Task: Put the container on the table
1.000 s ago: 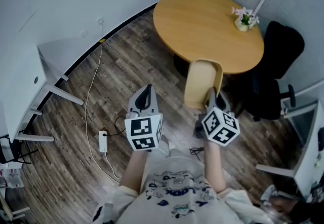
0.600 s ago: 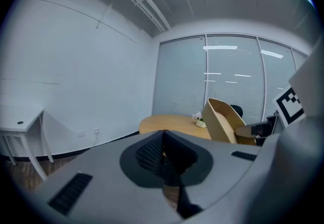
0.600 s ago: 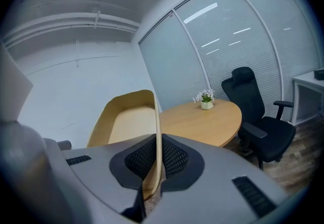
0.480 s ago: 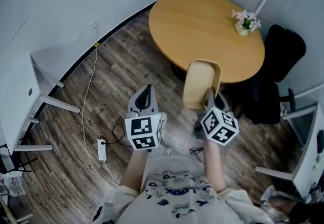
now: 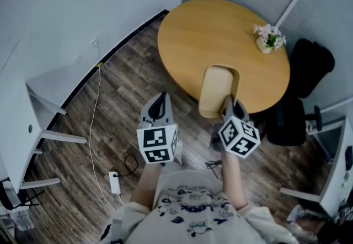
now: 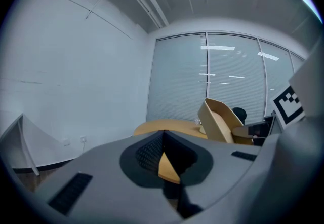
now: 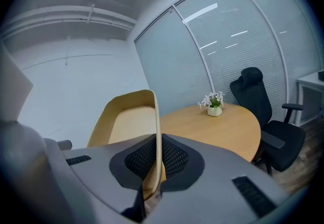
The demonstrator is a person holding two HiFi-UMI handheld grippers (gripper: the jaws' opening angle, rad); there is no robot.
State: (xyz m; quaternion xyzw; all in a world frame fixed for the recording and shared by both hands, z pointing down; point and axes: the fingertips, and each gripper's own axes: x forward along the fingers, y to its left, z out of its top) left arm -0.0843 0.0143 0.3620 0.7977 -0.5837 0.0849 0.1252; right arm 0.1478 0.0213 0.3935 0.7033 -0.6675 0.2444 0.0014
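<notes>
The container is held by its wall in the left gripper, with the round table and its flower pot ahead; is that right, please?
Not quite: the right gripper is the one shut on the wall of the container, as the right gripper view shows. The left gripper has its jaws together on nothing. The round table with its flower pot is indeed ahead.

The container (image 5: 219,89) looks smooth and matt, like thin tan moulded wood. The table (image 5: 215,27) has a smooth wood top with a soft sheen. The floor (image 5: 116,116) shows grained wood planks. The left gripper (image 6: 162,139) and right gripper (image 7: 154,157) are matt grey plastic with rough black pads (image 7: 174,157).
</notes>
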